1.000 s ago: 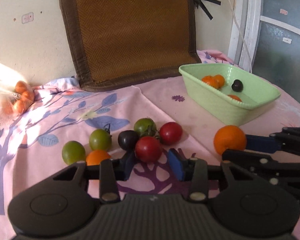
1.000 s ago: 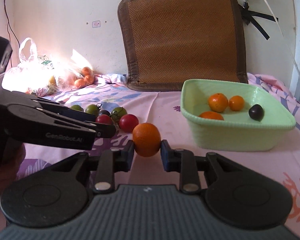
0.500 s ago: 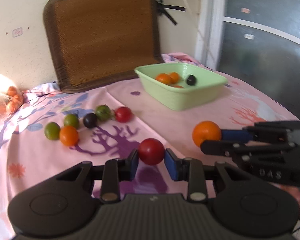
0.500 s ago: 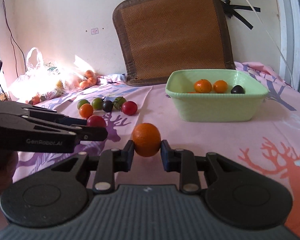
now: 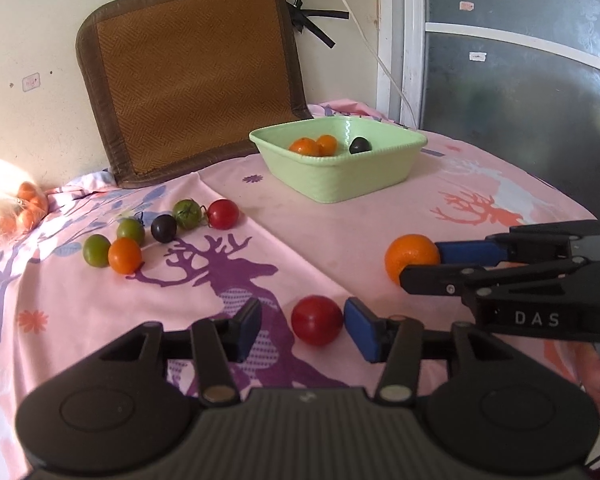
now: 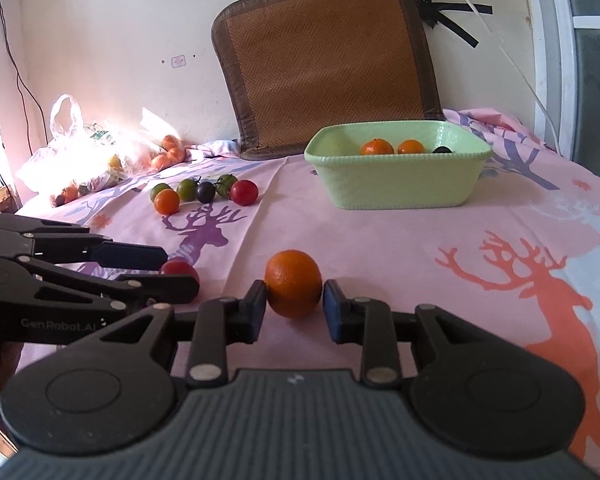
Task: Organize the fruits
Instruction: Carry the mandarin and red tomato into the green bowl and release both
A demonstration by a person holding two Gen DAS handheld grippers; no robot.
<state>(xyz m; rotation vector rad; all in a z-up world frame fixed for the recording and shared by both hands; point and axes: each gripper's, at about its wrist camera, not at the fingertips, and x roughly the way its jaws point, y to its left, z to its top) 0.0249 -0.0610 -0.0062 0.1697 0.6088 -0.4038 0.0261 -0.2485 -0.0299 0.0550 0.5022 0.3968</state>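
My left gripper (image 5: 302, 330) is open. A red tomato (image 5: 317, 320) lies on the pink cloth between its jaws, touching the right pad, with a gap to the left pad. My right gripper (image 6: 294, 306) is open a little around an orange (image 6: 293, 283) that rests on the cloth with small gaps at both pads. The orange also shows in the left wrist view (image 5: 411, 258), and the red tomato in the right wrist view (image 6: 179, 270). A green basket (image 5: 340, 178) at the back holds two oranges and a dark fruit.
A row of green, dark, red and orange fruits (image 5: 164, 226) lies at the left on the cloth. A brown woven mat (image 5: 192, 76) leans on the wall. A plastic bag of fruit (image 6: 100, 160) sits at the far left. A cable hangs by the door frame.
Both grippers pulled back toward the near edge with their fruits and lowered them to the cloth. The left jaws opened wide off the tomato; the right jaws loosened off the orange.
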